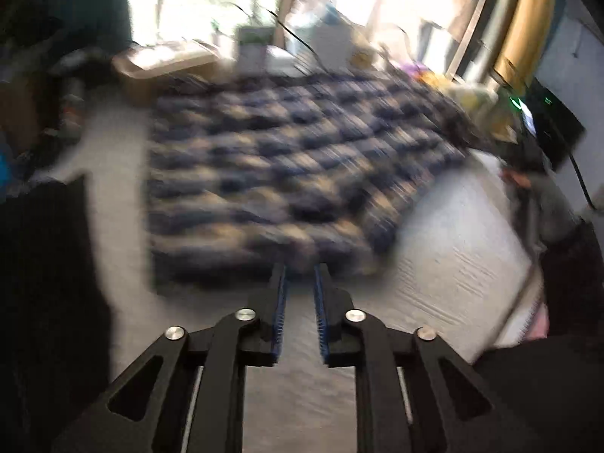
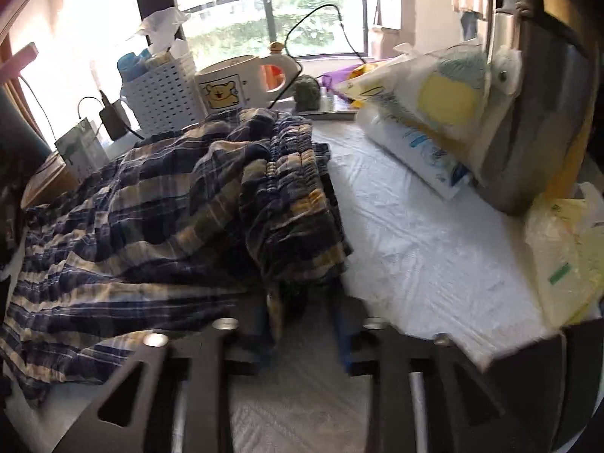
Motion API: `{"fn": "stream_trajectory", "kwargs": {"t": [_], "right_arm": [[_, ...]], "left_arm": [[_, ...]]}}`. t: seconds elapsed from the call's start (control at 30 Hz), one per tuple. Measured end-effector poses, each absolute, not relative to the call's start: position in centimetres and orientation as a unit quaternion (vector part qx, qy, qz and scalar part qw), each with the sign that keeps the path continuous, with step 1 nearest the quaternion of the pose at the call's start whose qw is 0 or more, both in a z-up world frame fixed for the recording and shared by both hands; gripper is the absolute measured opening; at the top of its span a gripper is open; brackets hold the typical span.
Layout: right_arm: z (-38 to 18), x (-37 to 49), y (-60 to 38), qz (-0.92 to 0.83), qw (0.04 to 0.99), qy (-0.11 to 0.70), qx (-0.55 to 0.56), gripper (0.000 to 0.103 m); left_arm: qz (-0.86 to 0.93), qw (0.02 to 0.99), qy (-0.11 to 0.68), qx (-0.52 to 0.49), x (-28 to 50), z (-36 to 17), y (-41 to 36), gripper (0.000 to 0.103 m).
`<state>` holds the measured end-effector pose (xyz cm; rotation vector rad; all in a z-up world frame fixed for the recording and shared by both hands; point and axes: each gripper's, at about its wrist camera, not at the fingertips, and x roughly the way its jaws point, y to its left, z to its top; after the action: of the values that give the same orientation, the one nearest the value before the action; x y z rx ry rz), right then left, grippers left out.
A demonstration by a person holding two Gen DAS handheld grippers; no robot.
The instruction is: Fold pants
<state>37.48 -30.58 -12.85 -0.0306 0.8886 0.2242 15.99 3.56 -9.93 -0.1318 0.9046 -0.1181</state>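
Note:
Blue and beige plaid pants [image 1: 283, 158] lie spread on a white table cover [image 1: 453, 245]; the left wrist view is blurred. My left gripper [image 1: 300, 273] hovers at their near edge. Its blue pads stand a narrow gap apart with nothing between them. In the right wrist view the pants [image 2: 170, 207] are bunched, and the gathered elastic waistband [image 2: 298, 173] runs down the middle. My right gripper [image 2: 305, 298] is open at the near end of that waistband. A flap of cloth droops between its fingers beside the left one, and the pads do not press it.
Along the far edge stand a white perforated basket [image 2: 166, 94], a mug with a bear picture [image 2: 230, 83] and a dark cable. A bagged plush toy [image 2: 453, 94] and yellow bags [image 2: 566, 256] crowd the right side. A cardboard box [image 1: 158, 68] sits far left.

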Motion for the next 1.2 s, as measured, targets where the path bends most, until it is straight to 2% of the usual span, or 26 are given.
{"fn": "stream_trajectory", "kwargs": {"t": [0.03, 0.07, 0.23, 0.3, 0.33, 0.37, 0.43, 0.73, 1.03, 1.1, 1.13, 1.17, 1.2], "right_arm": [[-12.5, 37.2, -30.8, 0.109, 0.9, 0.422, -0.01, 0.073], [-12.2, 36.9, -31.0, 0.111, 0.903, 0.416, -0.007, 0.073], [-10.7, 35.4, -30.7, 0.123, 0.909, 0.399, -0.022, 0.073], [-10.5, 35.0, -30.3, 0.125, 0.909, 0.397, -0.026, 0.073], [-10.5, 35.0, -30.3, 0.126, 0.909, 0.397, -0.027, 0.073], [-10.5, 35.0, -30.3, 0.125, 0.909, 0.397, -0.026, 0.073], [-10.6, 34.9, -30.6, 0.121, 0.908, 0.399, -0.025, 0.073], [-11.4, 35.4, -30.0, 0.112, 0.908, 0.403, -0.034, 0.073], [-7.2, 37.0, -28.7, 0.14, 0.931, 0.332, -0.052, 0.073], [-7.1, 38.3, -27.7, 0.158, 0.928, 0.332, -0.057, 0.062], [-7.3, 39.4, -26.9, 0.17, 0.924, 0.336, -0.06, 0.052], [-7.5, 40.0, -26.4, 0.177, 0.922, 0.34, -0.06, 0.046], [-7.9, 41.0, -25.6, 0.188, 0.916, 0.348, -0.059, 0.043]], "left_arm": [[-0.043, 0.901, 0.429, -0.059, 16.2, -9.7, 4.3, 0.039], [-0.031, 0.904, 0.422, -0.064, 16.6, -9.5, 5.2, 0.049], [-0.015, 0.892, 0.431, -0.136, 19.4, -11.4, 8.6, 0.05], [-0.007, 0.887, 0.439, -0.142, 20.2, -12.4, 8.7, 0.044], [-0.005, 0.886, 0.442, -0.142, 20.2, -12.7, 8.6, 0.023], [-0.006, 0.884, 0.445, -0.14, 20.2, -12.9, 8.6, 0.007], [0.003, 0.885, 0.448, -0.124, 19.9, -13.3, 8.4, 0.0], [0.044, 0.891, 0.441, -0.1, 18.3, -13.6, 10.3, 0.0], [0.028, 0.904, 0.409, -0.117, 19.3, -10.5, 11.6, 0.0], [0.014, 0.908, 0.403, -0.11, 20.7, -9.9, 11.5, 0.0], [0.009, 0.911, 0.4, -0.105, 21.4, -9.8, 11.4, 0.0], [0.004, 0.912, 0.397, -0.101, 22.1, -9.6, 11.3, 0.0], [-0.006, 0.914, 0.393, -0.099, 23.2, -9.5, 11.1, 0.0]]}}
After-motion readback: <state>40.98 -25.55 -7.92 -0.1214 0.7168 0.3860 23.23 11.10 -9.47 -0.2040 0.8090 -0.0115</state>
